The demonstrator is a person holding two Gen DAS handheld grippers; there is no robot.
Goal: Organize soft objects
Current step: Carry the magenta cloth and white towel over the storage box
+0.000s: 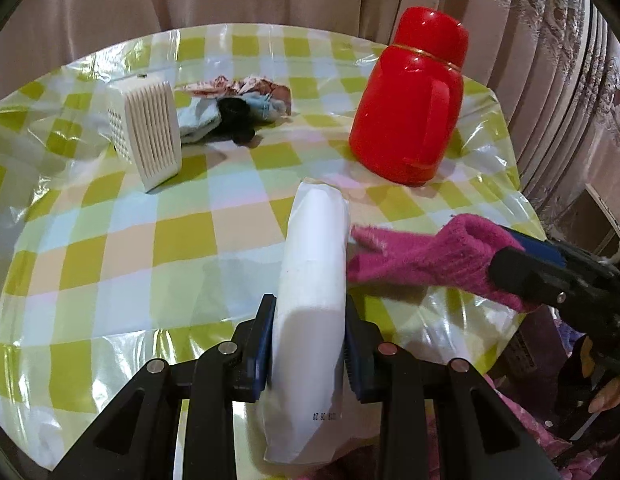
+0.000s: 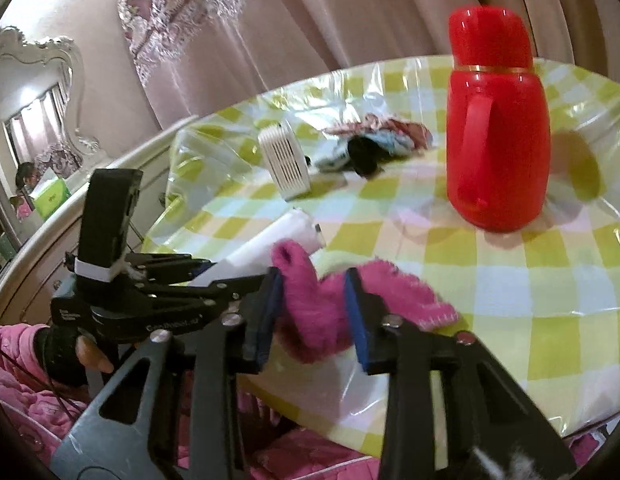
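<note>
We clamp the light, squashy white tissue pack (image 1: 310, 280) mid-body in our left tool (image 1: 308, 344); our right tool (image 2: 314, 312) apparently pinches the limp pink glove (image 2: 318, 312).

A home bedroom: draped curtains (image 2: 270, 52), ornate mirror (image 2: 42, 92), checked tablecloth (image 1: 122, 240), pink quilt (image 2: 14, 392).

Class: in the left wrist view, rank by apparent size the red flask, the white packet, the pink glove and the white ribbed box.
1. white packet, enlarged by nearness
2. red flask
3. pink glove
4. white ribbed box
The glove and box look close, so their order is unsure.
</note>
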